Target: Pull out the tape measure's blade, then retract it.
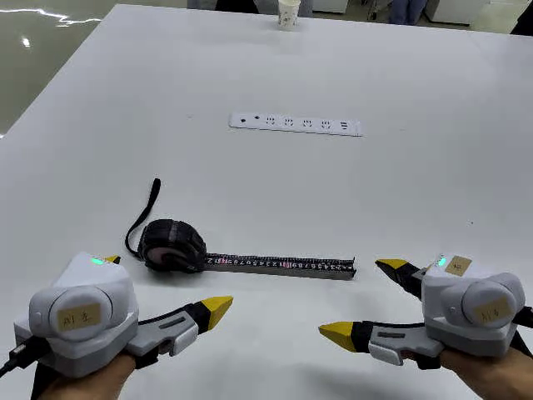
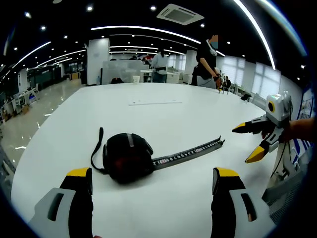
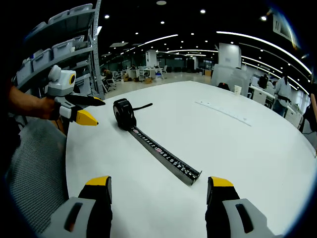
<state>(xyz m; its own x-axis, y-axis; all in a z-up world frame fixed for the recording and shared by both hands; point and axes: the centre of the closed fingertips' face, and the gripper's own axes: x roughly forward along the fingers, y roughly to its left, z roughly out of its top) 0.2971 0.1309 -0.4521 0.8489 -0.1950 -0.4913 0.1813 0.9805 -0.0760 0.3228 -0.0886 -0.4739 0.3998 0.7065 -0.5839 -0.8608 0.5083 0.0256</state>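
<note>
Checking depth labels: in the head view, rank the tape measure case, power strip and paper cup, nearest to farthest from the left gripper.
1. Tape measure case, just ahead of the left gripper.
2. Power strip, mid-table.
3. Paper cup, far edge.

head view: high, down at table [image 1: 400, 75] | left gripper view: low, near tape [image 2: 126, 156] | right gripper view: low, faces blade [image 3: 164, 156] end | shared: tape

- On the blade [image 3: 163, 156] of the tape measure [image 3: 124, 113], in the right gripper view, you can read single digits running 3 to 9 towards the hook end; the finer marks are too small to read
- The tan label [image 1: 78, 317] on your left gripper [image 1: 165, 283] reads "A1", then a character you cannot make out
- The paper tags [image 1: 490, 312] on your right gripper [image 1: 365, 298] are too blurred to read
</note>
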